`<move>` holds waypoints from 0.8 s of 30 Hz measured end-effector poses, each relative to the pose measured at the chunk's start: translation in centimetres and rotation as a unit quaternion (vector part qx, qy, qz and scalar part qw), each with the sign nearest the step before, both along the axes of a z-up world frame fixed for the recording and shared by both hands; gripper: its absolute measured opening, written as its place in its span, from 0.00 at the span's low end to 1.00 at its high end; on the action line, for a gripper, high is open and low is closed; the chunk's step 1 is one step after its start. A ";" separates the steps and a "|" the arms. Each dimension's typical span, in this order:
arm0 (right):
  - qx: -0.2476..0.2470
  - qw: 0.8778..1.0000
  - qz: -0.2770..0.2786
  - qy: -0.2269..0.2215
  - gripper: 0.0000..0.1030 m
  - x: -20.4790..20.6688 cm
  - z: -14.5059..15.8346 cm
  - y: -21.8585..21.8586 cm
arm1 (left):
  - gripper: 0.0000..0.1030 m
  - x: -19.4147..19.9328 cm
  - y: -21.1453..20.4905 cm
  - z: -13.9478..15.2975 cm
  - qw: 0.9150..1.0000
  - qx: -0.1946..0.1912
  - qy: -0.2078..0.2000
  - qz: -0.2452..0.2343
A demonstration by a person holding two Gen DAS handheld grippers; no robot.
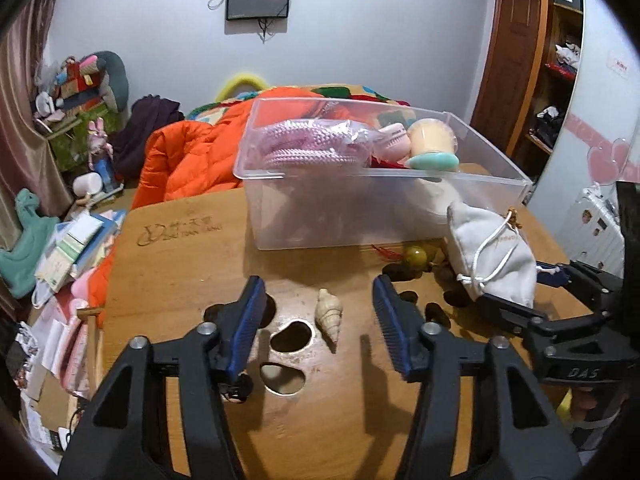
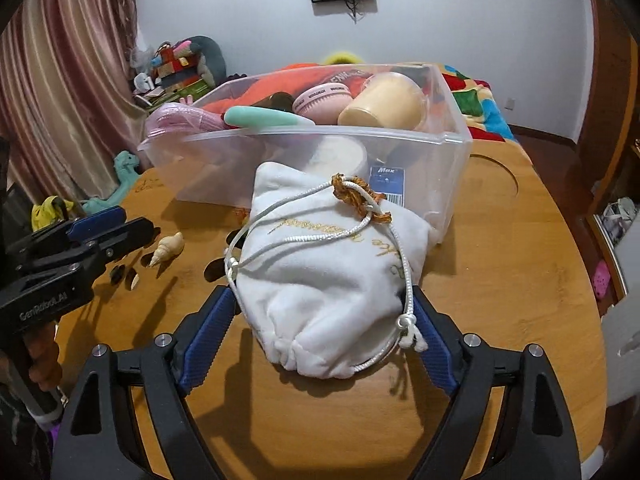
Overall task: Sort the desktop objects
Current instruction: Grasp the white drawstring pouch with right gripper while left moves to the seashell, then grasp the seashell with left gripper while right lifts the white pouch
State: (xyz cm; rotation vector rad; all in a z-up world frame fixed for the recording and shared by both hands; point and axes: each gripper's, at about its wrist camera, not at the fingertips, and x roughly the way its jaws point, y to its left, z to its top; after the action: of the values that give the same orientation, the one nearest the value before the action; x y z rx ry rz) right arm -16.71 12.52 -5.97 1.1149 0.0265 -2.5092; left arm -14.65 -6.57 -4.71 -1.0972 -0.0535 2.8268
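Observation:
A white drawstring pouch [image 2: 328, 280] with gold lettering sits between the jaws of my right gripper [image 2: 322, 300], which is shut on its sides just above the wooden table [image 2: 520, 280]. The pouch also shows in the left wrist view [image 1: 492, 256]. My left gripper [image 1: 318, 292] is open and empty, with a cream spiral seashell [image 1: 330, 314] lying on the table between its fingers. The shell also shows in the right wrist view [image 2: 168, 248]. A clear plastic bin [image 1: 384, 208] behind holds a pink brush, a beige cup, a mint object and a pink bag.
A yellow-green bead [image 1: 416, 258] and dark stones lie on the table near the bin. The table has cut-out holes [image 1: 290, 336] near the shell. An orange jacket [image 1: 192, 156] and a bed lie behind. Clutter fills the floor at the left.

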 end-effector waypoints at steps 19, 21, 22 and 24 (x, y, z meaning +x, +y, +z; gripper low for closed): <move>-0.017 0.999 0.029 0.009 0.37 0.6 1.0 2.3 | 0.27 -0.8 1.7 -2.3 0.999 -0.021 -0.027 -0.013; -0.035 0.999 0.040 0.003 0.37 0.9 1.4 2.7 | 0.22 -0.9 1.8 -2.5 0.999 -0.022 -0.029 -0.013; -0.042 0.998 0.046 0.002 0.37 1.1 1.7 2.9 | 0.21 -0.9 1.8 -2.6 0.999 -0.020 -0.030 -0.012; -0.044 0.998 0.051 0.006 0.36 1.6 2.0 3.2 | 0.17 -0.9 1.9 -2.7 0.999 -0.021 -0.032 -0.009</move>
State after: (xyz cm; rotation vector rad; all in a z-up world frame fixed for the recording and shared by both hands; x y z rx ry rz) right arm -15.12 15.76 -3.93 1.0378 -0.0234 -2.4030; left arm -15.58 -4.70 -7.40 -1.1895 0.0107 2.7898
